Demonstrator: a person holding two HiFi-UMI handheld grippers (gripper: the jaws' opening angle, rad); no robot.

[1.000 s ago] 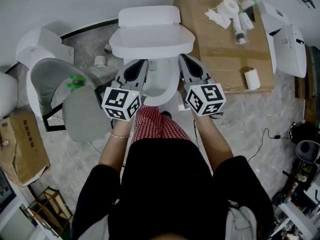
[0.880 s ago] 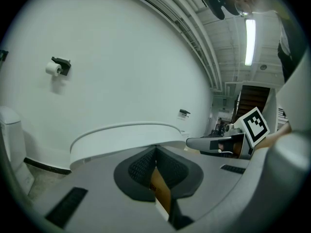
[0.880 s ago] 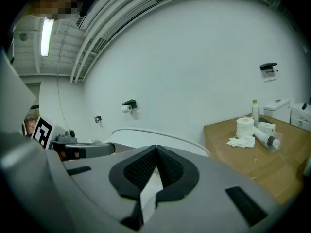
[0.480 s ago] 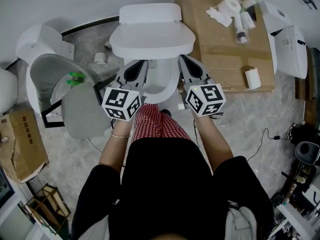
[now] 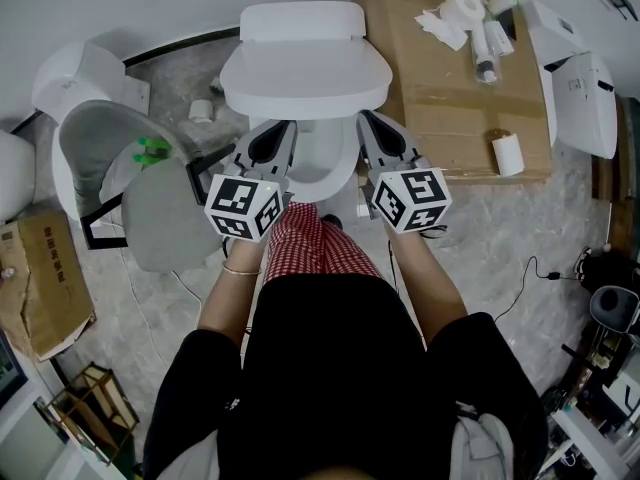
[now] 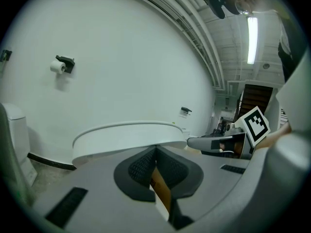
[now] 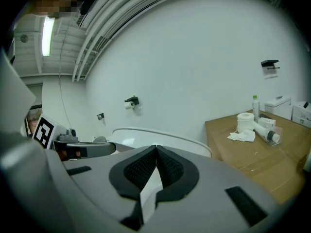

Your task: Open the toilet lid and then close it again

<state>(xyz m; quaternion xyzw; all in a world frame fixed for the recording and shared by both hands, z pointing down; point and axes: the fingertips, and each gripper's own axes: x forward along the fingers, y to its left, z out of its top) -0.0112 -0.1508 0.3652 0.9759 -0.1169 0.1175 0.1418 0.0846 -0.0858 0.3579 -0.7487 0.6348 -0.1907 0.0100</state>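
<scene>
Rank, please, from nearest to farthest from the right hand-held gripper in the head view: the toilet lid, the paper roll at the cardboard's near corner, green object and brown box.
1. Toilet lid, just ahead.
2. Paper roll, right.
3. Green object, left.
4. Brown box, far left.

The toilet lid is plain white. The grey left gripper and right gripper each carry a cube patterned in black-and-white squares. The checked cloth is red and white, the cardboard brown, the floor mottled grey.
</scene>
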